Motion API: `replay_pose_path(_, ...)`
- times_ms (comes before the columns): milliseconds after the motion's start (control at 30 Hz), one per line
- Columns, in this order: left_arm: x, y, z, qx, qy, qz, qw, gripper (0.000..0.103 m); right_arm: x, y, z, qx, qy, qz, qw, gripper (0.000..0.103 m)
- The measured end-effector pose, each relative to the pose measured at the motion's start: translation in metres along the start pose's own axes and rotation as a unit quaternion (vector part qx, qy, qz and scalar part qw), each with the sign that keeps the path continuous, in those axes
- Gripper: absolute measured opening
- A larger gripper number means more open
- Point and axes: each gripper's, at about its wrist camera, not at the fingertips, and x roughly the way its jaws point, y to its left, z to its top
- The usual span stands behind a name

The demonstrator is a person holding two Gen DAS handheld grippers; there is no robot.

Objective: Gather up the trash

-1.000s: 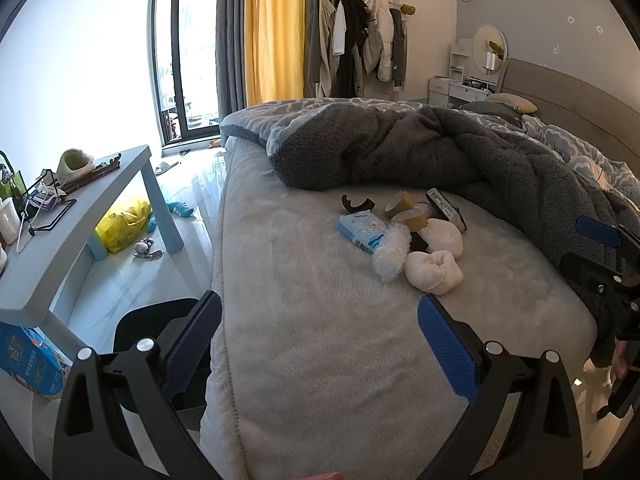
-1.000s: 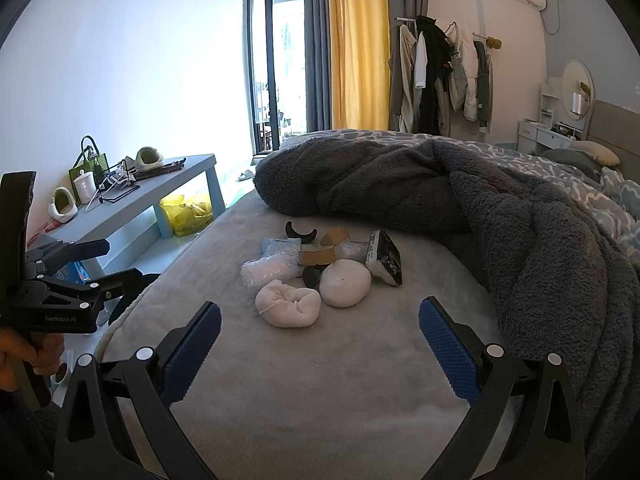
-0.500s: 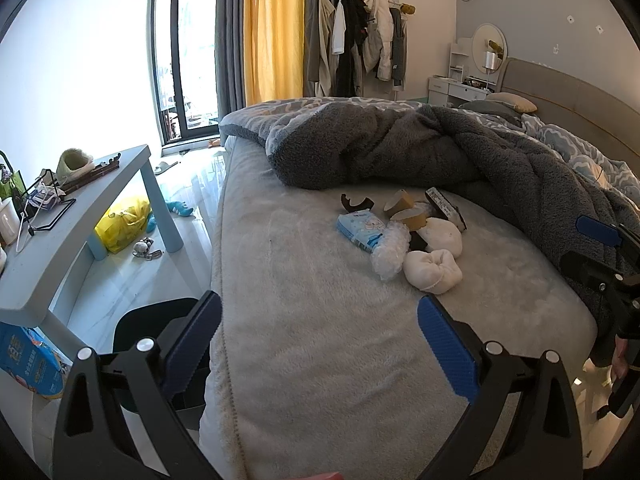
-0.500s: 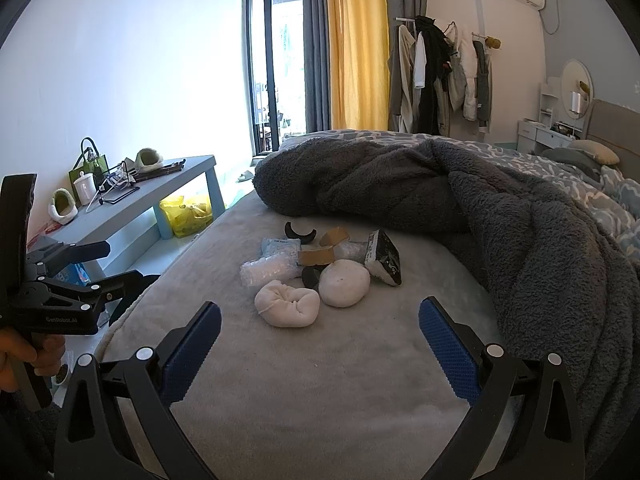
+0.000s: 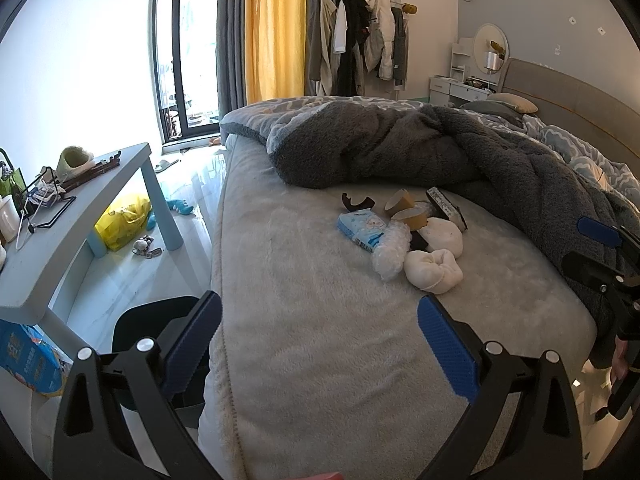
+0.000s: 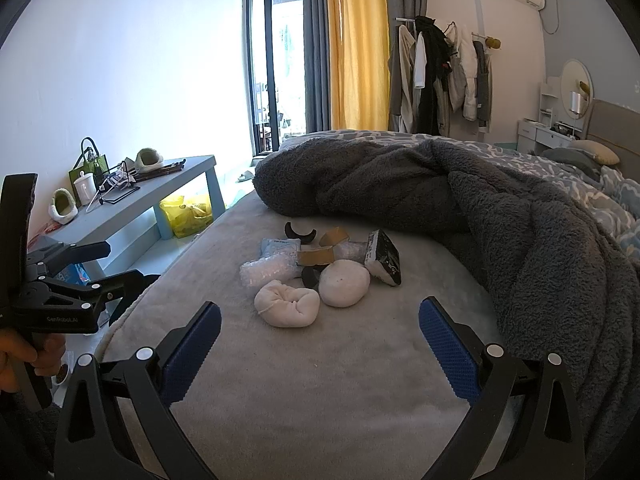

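Two claws, both held over the bed (image 6: 320, 400), jaws spread wide, nothing between them: left claw (image 5: 320, 344) at the bed's near edge, right claw (image 6: 320, 344) over its pale fleece cover.

Trash, one cluster on the bed, well beyond both claws, just short of the grey blanket (image 6: 400, 184):
- white knotted bundle (image 6: 287, 306), nearest the right claw;
- white round bundle (image 6: 345, 282), touching the knotted one on its blanket side;
- bubble wrap wad (image 6: 266, 270), just beside the knotted bundle;
- blue tissue pack (image 5: 361, 227), touching the wad, on its blanket side;
- two brown tape rolls (image 6: 318, 256), in the middle of the cluster;
- black curved scrap (image 6: 300, 233), nearest the blanket;
- dark flat box (image 6: 383, 257), tilted, at the cluster's edge toward the headboard.

Beside the bed: blue-grey tabletop (image 5: 52, 248) carrying slippers and small clutter; yellow bag (image 5: 122, 220) on the floor under it; black bin (image 5: 152, 322) against the bed's near edge.
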Motion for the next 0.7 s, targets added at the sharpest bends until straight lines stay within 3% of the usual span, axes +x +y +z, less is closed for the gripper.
replay_pose_path(700, 0.0006, 0.0016, 0.0005, -0.012, 0.002, -0.003, 0.9999, 0.1, 0.0, -0.0003, -0.0007, 0.0, -0.001, 0.0, 1.0, 0.1)
